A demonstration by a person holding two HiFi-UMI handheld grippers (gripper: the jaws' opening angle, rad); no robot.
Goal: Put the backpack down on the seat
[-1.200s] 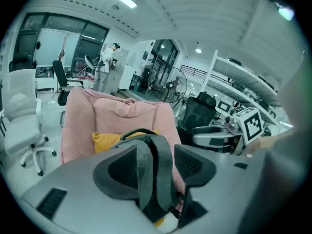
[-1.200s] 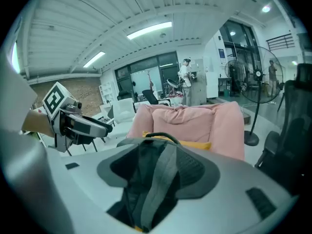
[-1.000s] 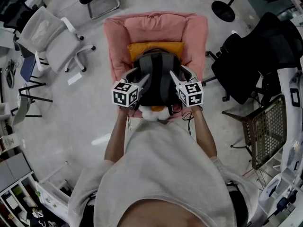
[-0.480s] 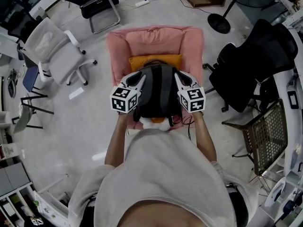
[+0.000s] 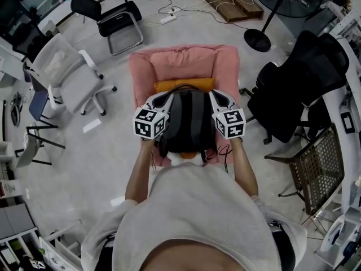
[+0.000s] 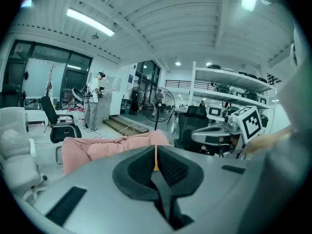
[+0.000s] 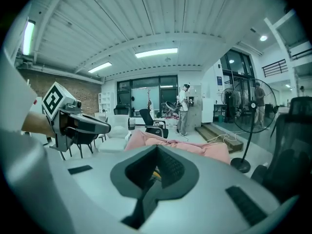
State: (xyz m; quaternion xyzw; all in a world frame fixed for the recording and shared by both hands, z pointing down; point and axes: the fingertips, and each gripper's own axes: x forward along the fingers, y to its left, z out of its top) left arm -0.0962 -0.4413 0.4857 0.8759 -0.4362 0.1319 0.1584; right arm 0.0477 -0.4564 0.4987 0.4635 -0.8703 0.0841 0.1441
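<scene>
Backpack: we list it as dark, lying lengthwise on the pink seat, with its far end at the orange cushion.

Left gripper: we find it along the backpack's left flank, fingers pointing toward the cushion. Its jaws have just been closing and now meet, clenched on nothing, as we confirm in the left gripper view.

Right gripper: we note it along the backpack's right flank, mirroring the other. Its jaws have also just been closing and are pressed together, empty.

The backpack sits between the two grippers, outside both pairs of fingers. We cannot tell whether either gripper's side touches it.

Surroundings: we count a white office chair to the left and a black office chair to the right.
</scene>
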